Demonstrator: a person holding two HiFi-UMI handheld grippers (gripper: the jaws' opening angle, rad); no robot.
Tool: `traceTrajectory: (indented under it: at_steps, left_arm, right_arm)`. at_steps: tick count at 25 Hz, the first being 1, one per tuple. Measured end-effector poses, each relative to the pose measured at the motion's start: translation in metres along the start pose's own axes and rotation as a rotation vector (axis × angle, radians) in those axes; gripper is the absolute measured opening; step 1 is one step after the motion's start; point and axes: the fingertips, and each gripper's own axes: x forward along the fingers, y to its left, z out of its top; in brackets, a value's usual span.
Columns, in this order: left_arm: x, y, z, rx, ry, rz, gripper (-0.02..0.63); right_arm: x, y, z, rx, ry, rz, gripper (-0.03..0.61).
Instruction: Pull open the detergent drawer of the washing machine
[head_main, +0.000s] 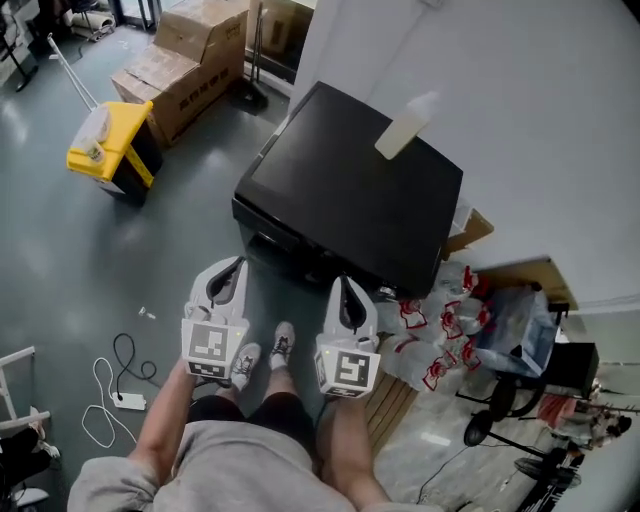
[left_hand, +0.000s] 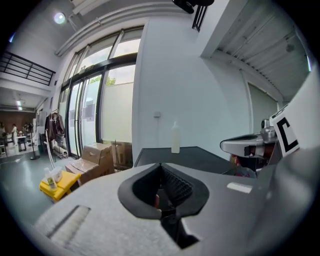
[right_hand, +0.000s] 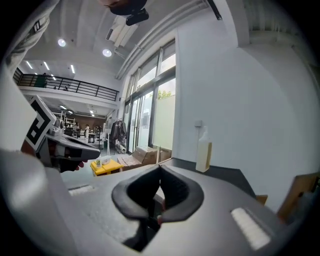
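The washing machine (head_main: 350, 190) is a black box against the white wall, seen from above, with a pale plastic bottle (head_main: 405, 128) on its lid. Its front face (head_main: 290, 245) is steeply foreshortened, and I cannot make out the detergent drawer. My left gripper (head_main: 238, 262) and right gripper (head_main: 343, 282) are held side by side just short of that front, both shut and empty. In the left gripper view the left gripper (left_hand: 161, 164) points over the lid (left_hand: 195, 156) toward the bottle (left_hand: 175, 137). The right gripper (right_hand: 160, 167) likewise faces the bottle (right_hand: 203, 150).
A yellow bin (head_main: 110, 145) and cardboard boxes (head_main: 190, 60) stand left of the machine. A power strip with cables (head_main: 125, 395) lies on the floor at lower left. Red-printed plastic bags (head_main: 440, 340), a blue bag (head_main: 510, 325) and a wooden board (head_main: 470, 232) crowd the machine's right side.
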Motion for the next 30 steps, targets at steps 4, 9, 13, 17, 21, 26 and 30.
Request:
traceTrajectory:
  at_steps: [4, 9, 13, 17, 21, 26, 30]
  left_arm:
    - [0.023, 0.005, -0.027, -0.028, 0.031, 0.032, 0.011]
    - [0.046, 0.009, -0.066, -0.067, 0.073, 0.070, 0.011]
    - [0.061, 0.016, -0.098, -0.107, 0.102, 0.101, 0.011]
    - [0.073, 0.021, -0.129, -0.143, 0.131, 0.117, 0.011]
    - [0.085, 0.024, -0.152, -0.206, 0.136, 0.102, 0.011]
    - [0.106, 0.027, -0.177, -0.481, 0.123, 0.054, 0.012]
    - [0.121, 0.032, -0.195, -0.694, 0.092, 0.038, 0.028]
  right_arm:
    - [0.025, 0.005, -0.026, 0.014, 0.038, 0.047, 0.003]
    - [0.048, 0.012, -0.065, 0.029, 0.078, 0.109, 0.003]
    - [0.062, 0.013, -0.102, 0.044, 0.112, 0.127, 0.003]
    - [0.071, 0.017, -0.136, 0.061, 0.158, 0.144, 0.003]
    - [0.079, 0.027, -0.160, 0.050, 0.186, 0.175, 0.003]
    - [0.082, 0.027, -0.180, 0.048, 0.222, 0.175, 0.003]
    - [0.083, 0.021, -0.188, 0.056, 0.240, 0.166, 0.003]
